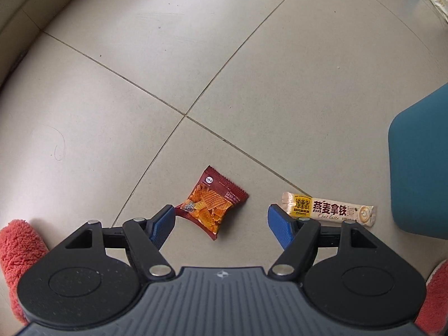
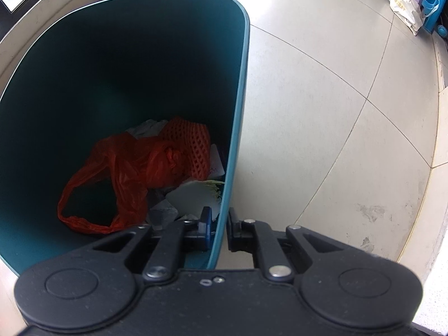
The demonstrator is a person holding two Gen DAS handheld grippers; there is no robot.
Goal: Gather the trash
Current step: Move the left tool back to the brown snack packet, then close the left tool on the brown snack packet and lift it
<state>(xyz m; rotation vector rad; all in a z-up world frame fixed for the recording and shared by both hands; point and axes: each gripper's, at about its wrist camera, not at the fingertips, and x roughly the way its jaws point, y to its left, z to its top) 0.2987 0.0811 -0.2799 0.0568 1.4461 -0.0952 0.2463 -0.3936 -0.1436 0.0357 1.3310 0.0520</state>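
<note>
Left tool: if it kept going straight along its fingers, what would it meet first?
Most likely the red snack packet, lying on the tiled floor between the open left tool fingers, nearer one; height above it is unclear.

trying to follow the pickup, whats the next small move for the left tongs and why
Probably lower the left tongs and close on the red snack packet: they stand open with the packet on the floor between the pads, untouched.
</note>
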